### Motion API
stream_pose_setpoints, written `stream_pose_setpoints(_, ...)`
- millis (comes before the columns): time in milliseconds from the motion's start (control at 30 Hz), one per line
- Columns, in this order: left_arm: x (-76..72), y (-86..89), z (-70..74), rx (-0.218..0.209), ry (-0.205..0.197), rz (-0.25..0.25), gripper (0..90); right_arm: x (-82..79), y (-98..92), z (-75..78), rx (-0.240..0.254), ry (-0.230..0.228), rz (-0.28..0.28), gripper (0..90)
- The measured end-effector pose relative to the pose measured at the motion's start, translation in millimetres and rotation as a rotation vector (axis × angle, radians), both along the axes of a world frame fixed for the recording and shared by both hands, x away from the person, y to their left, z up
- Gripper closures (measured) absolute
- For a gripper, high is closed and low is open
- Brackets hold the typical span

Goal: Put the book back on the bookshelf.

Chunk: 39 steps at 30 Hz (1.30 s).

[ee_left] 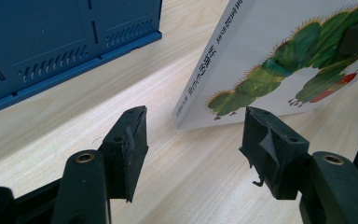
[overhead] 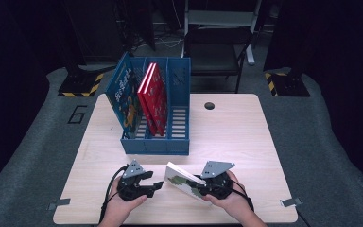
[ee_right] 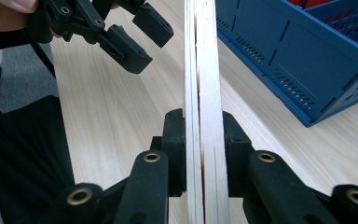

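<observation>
High overview; two close tongs-mounted cameras sharing the book [ee_left: 279, 56].

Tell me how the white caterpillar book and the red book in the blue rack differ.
The white caterpillar book is clamped in the right gripper above the table; the red book stands in the blue rack, middle slot. The white book tilts nearly flat; the red one leans upright. Both are thin picture books.

Dim room around your lit wooden table [overhead: 227, 127].
Grey floor [overhead: 326, 142], a black chair [overhead: 217, 47] behind, and yellow-black striped bases [overhead: 80, 85] surround you.
</observation>
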<state>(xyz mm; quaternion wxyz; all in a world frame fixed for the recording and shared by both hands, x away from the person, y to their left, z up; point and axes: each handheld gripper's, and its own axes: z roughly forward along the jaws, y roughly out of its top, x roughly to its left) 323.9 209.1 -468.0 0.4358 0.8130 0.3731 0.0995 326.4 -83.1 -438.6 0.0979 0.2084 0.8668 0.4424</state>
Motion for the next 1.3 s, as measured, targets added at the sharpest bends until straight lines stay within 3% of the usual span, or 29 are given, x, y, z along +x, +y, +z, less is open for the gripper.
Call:
stream_pose_setpoints(233, -0.5, -0.2, 0.4, -0.005, 0.001, 0.004, 40.3, 1.5, 1.9, -4.3, -0.023, 0.013, 0.012, 75.0)
stream_pose_setpoints(567, -0.4, -0.9, 0.3, 0.000, -0.001, -0.002, 40.2, 2.9, 0.0, -6.6, 0.024, 0.040, 0.009, 72.2)
stream_pose_setpoints(767, 0.2, -0.6, 0.1, -0.001, 0.003, -0.005, 39.7, 2.0, -0.7, -7.6, 0.026, 0.036, 0.011, 67.6)
stream_pose_setpoints(1100, 4.4, -11.2, 0.9, 0.002, 0.005, -0.049, 36.2, -1.0, -8.2, -9.9, 0.028, 0.052, 0.002, 62.6)
stream_pose_setpoints(1300, 11.2, -23.0, 3.9, -0.004, 0.006, -0.108, 34.3, -6.4, -15.8, -9.2, 0.026, 0.046, -0.009, 61.6)
